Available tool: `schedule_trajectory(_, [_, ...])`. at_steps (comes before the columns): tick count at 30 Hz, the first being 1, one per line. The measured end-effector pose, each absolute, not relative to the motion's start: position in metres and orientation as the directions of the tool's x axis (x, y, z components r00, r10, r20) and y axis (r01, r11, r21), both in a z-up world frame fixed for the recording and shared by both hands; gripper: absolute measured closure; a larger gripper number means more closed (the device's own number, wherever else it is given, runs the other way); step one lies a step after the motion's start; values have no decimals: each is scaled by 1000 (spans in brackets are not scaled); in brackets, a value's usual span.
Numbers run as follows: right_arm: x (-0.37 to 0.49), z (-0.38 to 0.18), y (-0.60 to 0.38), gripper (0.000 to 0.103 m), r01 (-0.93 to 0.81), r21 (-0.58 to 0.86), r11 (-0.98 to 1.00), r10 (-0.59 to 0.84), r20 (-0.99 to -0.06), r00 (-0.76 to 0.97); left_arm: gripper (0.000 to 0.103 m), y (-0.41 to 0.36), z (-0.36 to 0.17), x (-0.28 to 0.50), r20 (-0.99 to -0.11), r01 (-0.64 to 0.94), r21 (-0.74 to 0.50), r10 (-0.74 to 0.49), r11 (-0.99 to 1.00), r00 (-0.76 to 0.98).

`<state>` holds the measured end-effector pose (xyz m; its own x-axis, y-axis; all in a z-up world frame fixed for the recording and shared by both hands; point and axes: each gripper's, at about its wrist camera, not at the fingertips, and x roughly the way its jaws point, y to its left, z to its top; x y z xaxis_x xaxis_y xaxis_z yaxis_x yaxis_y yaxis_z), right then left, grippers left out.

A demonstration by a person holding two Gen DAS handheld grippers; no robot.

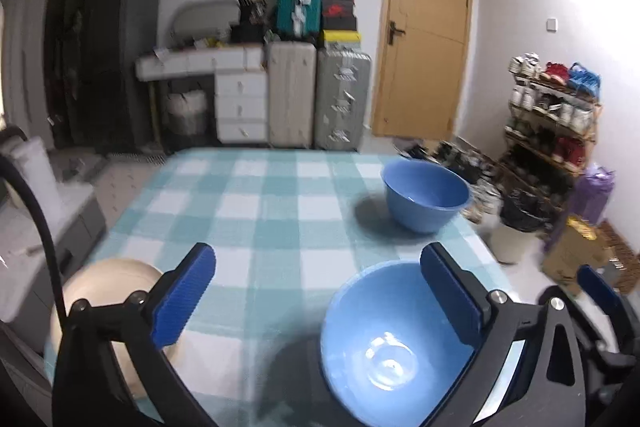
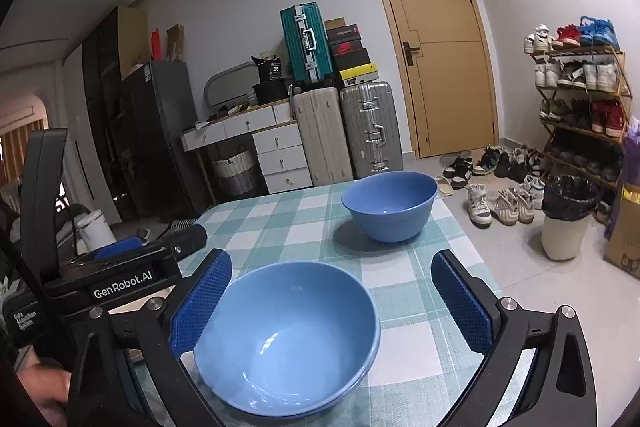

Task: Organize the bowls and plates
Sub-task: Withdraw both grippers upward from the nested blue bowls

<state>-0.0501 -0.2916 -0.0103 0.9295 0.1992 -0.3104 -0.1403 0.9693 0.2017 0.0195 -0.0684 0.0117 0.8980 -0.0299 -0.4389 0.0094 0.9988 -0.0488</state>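
Left wrist view, lower left: cream round plate (image 1: 116, 307) behind left gripper (image 1: 316, 301), fingers spread, gripping nothing. Lower right: near glossy blue bowl (image 1: 384, 347); far blue bowl (image 1: 426, 201) right of centre on checked teal tablecloth (image 1: 256, 211). Right gripper (image 2: 332, 303) spread around near bowl, pads apart from it.

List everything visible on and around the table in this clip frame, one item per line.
near blue bowl: one, blue, table front, between the right jaws
far blue bowl: one, blue, far right of table
cream dish: one, cream, front left edge
tablecloth: one, teal and white check
suitcases: three, teal, beige, silver, back wall
door: one, tan
shoe rack: one, right wall
bin: one, white, black liner
left hand-held gripper: open
right hand-held gripper: open
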Motion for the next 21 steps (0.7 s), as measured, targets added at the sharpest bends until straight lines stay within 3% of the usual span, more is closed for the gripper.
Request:
schedule_trajectory(5, [-49, -12, -301, 1, -158, 259, 953, 239, -318, 918, 0, -77, 11, 17, -398, -25, 88, 58, 996, 915])
schedule_trajectory(21, [-44, -16, -300, 1, -140, 244, 960, 222, -351, 910, 0, -69, 12, 19, -450, 26, 75, 10, 997, 893])
